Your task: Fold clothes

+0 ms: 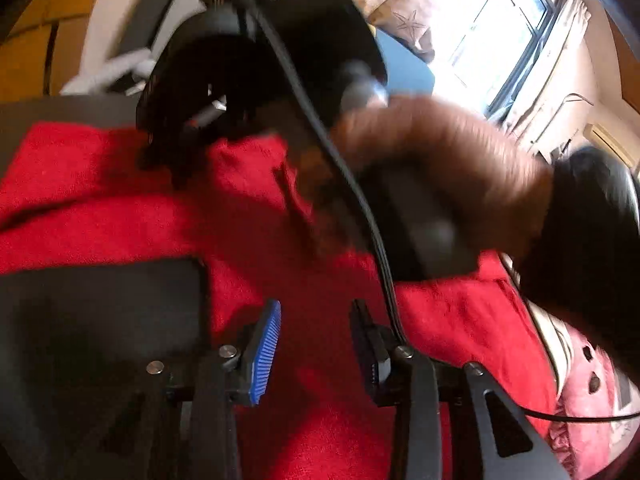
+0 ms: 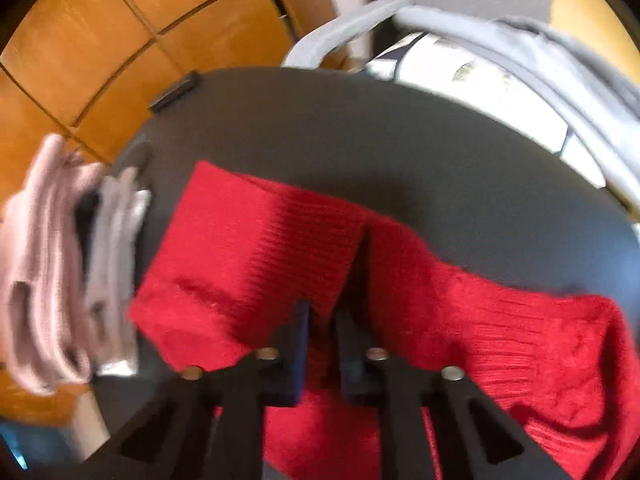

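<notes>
A red knit sweater (image 2: pixel 256 248) lies spread on the dark grey table (image 2: pixel 400 140), its ribbed hem doubled over into a fold. My right gripper (image 2: pixel 323 332) points steeply down at it, the fingers nearly together with a ridge of red knit pinched between them. In the left wrist view the sweater (image 1: pixel 160 216) fills the middle. My left gripper (image 1: pixel 316 332) hovers over it with a blue pad (image 1: pixel 266 352) and a black pad apart and only cloth beneath. The right gripper (image 1: pixel 176 168) shows there as a blurred black body held by a hand (image 1: pixel 440 160), tips down on the cloth.
A stack of folded pink and grey clothes (image 2: pixel 52 264) sits at the table's left edge. Grey and white garments (image 2: pixel 500 72) lie beyond the far edge, over a wooden floor (image 2: pixel 120 40). A black cable (image 1: pixel 352 184) crosses the left wrist view. Pink fabric (image 1: pixel 592 384) lies lower right.
</notes>
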